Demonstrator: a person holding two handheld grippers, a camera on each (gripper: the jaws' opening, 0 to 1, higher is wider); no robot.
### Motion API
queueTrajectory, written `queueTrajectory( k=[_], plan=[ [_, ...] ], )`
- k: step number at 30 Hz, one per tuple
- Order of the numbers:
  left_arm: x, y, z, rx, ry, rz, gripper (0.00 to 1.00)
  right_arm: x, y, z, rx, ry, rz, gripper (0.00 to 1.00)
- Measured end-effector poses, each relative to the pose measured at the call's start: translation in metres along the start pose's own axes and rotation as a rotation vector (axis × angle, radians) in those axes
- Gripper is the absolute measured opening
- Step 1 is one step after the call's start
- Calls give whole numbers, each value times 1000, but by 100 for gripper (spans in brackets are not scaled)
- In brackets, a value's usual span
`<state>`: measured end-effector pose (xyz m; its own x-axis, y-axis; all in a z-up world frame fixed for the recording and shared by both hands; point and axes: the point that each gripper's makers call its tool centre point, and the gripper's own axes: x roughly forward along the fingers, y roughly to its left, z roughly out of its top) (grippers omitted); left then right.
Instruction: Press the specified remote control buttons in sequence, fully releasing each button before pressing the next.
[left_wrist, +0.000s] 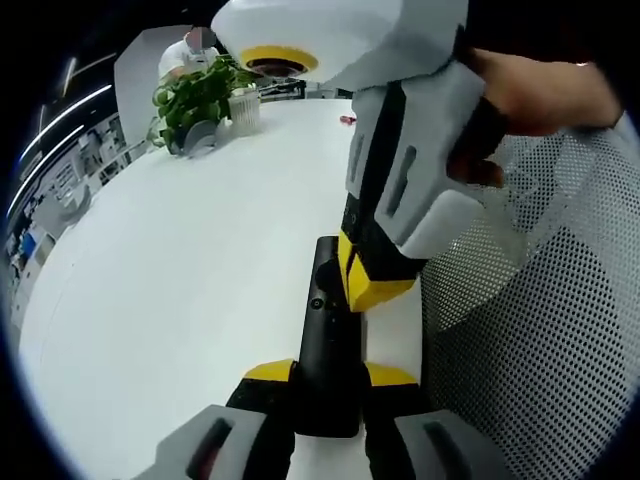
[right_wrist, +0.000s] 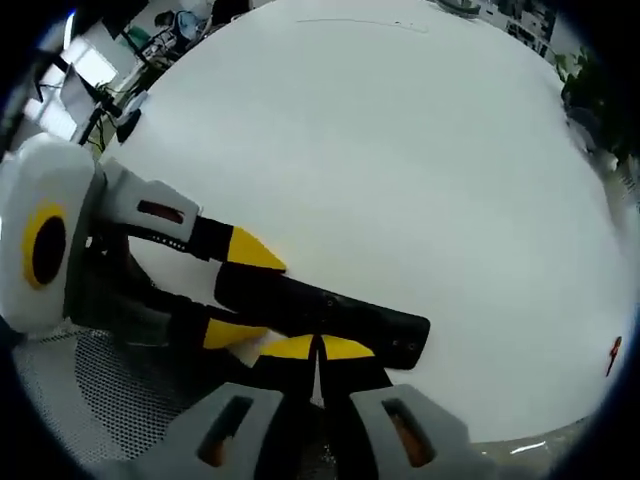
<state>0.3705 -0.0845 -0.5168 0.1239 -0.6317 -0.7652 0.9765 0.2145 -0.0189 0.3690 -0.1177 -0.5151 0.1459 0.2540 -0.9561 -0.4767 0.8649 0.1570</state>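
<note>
- A slim black plastic remote control (left_wrist: 326, 340) lies lengthwise on the round white worktop (left_wrist: 180, 290), its near end clamped between the yellow-tipped jaws of the left claw (left_wrist: 330, 375) at 6 o'clock in the left gripper view.
- The right claw (left_wrist: 375, 285) reaches down from 1 o'clock in that view, a person's hand (left_wrist: 535, 95) around its grey-and-white body; its yellow tips meet the remote's right edge about halfway along.
- In the right gripper view the right claw (right_wrist: 317, 349) shows its jaws pressed together, tips touching, resting on the remote's (right_wrist: 320, 312) near edge at 6 o'clock.
- The left claw (right_wrist: 235, 290) enters that view from 9 o'clock, one yellow tip on each side of the remote.
- A white perforated mesh surface (left_wrist: 540, 310) borders the worktop at 3 o'clock in the left gripper view.
- A leafy green potted plant (left_wrist: 195, 100) and a white ribbed cup (left_wrist: 245, 108) stand at the worktop's far edge, 11 o'clock.
- A small red object (right_wrist: 613, 352) lies near the worktop's rim at 3 o'clock in the right gripper view.
</note>
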Motion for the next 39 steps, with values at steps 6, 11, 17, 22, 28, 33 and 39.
queueTrajectory(
  k=[6, 11, 17, 22, 28, 33, 39],
  plan=[
    [0, 1, 0, -3, -8, 1, 25, 0, 1, -1, -6, -11, -3, 0],
    [0, 1, 0, 4, -5, 4, 25, -1, 0, 0, -10, -24, 1, 0],
    [1, 1, 0, 9, 2, 6, 25, -3, -1, 0, 59, -8, 16, 0],
    [1, 0, 1, 9, 2, 3, 25, -5, 3, 11, 139, -64, 79, 0],
    [1, 0, 0, 13, 0, 1, 25, -6, 6, 14, 167, -77, 108, 0],
    [2, -3, 3, 23, -13, -7, 25, -2, 6, 15, 157, -71, 103, 0],
    [2, -4, 4, 20, -16, -9, 25, 0, 5, 14, 153, -63, 94, 0]
  ],
)
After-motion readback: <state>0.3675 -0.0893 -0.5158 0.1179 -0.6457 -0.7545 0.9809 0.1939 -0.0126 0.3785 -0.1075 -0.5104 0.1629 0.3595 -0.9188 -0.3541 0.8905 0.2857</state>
